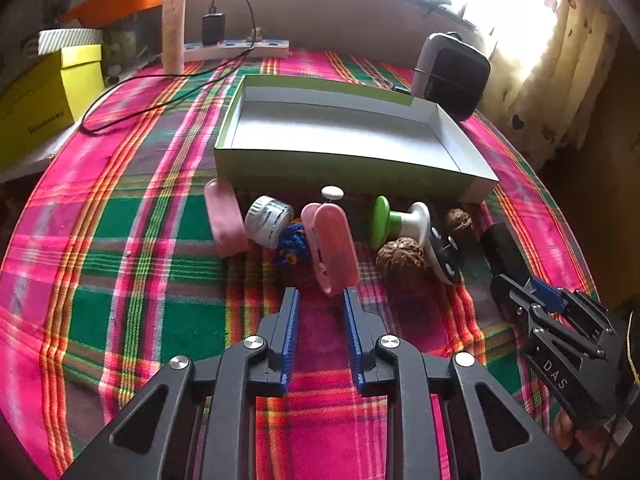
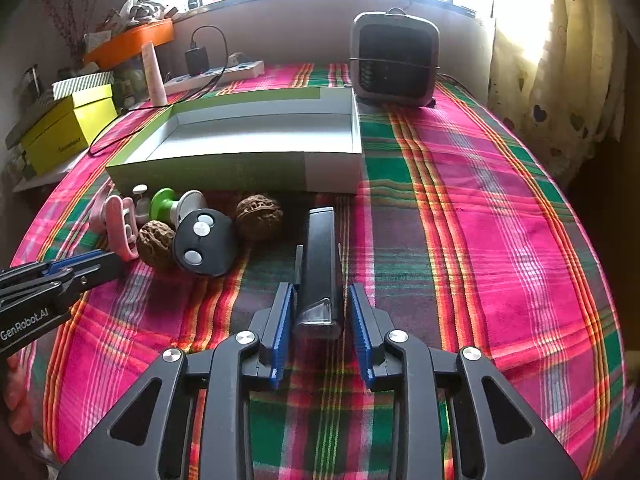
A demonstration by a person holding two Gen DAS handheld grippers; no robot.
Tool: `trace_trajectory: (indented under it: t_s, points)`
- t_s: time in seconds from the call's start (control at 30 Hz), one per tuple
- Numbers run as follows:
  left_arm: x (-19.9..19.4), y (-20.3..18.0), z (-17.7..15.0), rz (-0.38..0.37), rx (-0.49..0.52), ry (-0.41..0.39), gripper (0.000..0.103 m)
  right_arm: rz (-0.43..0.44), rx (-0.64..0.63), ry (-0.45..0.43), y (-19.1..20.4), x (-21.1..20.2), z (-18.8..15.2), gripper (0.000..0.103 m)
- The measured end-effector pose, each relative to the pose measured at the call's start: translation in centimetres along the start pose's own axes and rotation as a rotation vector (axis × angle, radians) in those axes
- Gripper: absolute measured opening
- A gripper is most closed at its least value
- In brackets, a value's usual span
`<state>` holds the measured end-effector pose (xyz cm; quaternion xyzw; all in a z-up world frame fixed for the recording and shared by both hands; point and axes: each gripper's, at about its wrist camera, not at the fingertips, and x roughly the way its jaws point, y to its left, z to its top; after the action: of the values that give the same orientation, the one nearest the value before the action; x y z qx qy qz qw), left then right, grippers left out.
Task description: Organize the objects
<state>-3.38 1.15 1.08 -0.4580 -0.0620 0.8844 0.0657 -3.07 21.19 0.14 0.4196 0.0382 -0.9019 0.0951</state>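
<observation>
Small objects lie in a row in front of an empty green-and-white box (image 1: 352, 168): a pink bar (image 1: 226, 220), a white jar (image 1: 268, 220), a pink clip (image 1: 334, 240), a green-and-white spool (image 1: 396, 220), two walnuts (image 1: 400, 258) and a black key fob (image 2: 204, 242). My left gripper (image 1: 320, 294) is narrowly open. The clip's near end sits at its fingertips against the right pad, with cloth showing beside the left pad. My right gripper (image 2: 321, 288) is shut on a black oblong device (image 2: 320, 248) that lies on the cloth and points toward the box.
The plaid cloth (image 2: 500, 200) is bare to the right of the device. A grey heater (image 2: 394, 60) stands behind the box's right end. At the back left are a power strip (image 1: 236, 48) with a trailing cable, a tube (image 1: 174, 32) and a yellow box (image 1: 44, 96).
</observation>
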Motion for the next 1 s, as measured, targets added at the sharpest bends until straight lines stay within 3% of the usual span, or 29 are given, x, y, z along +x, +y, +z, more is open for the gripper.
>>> trace_trajectory:
  t_s: [0.27, 0.33, 0.53, 0.8, 1.0]
  points:
    - [0.1, 0.0, 0.2, -0.021, -0.018, -0.003, 0.022, 0.008, -0.001, -0.002, 0.0, -0.2, -0.2, 0.025]
    - [0.2, -0.1, 0.5, -0.036, -0.032, -0.006, 0.034, 0.011, -0.001, -0.003, 0.0, -0.2, -0.2, 0.025]
    - [0.4, -0.4, 1.2, -0.038, -0.056, -0.01, 0.039, 0.02, -0.004, -0.007, -0.1, -0.1, -0.1, 0.025]
    - [1.0, -0.1, 1.5, 0.022, -0.094, -0.013, 0.039, 0.028, -0.012, -0.012, -0.2, -0.1, -0.1, 0.025]
    - [0.9, -0.3, 1.2, 0.022, -0.071, -0.007, 0.023, 0.03, -0.01, -0.013, -0.2, -0.1, -0.2, 0.025]
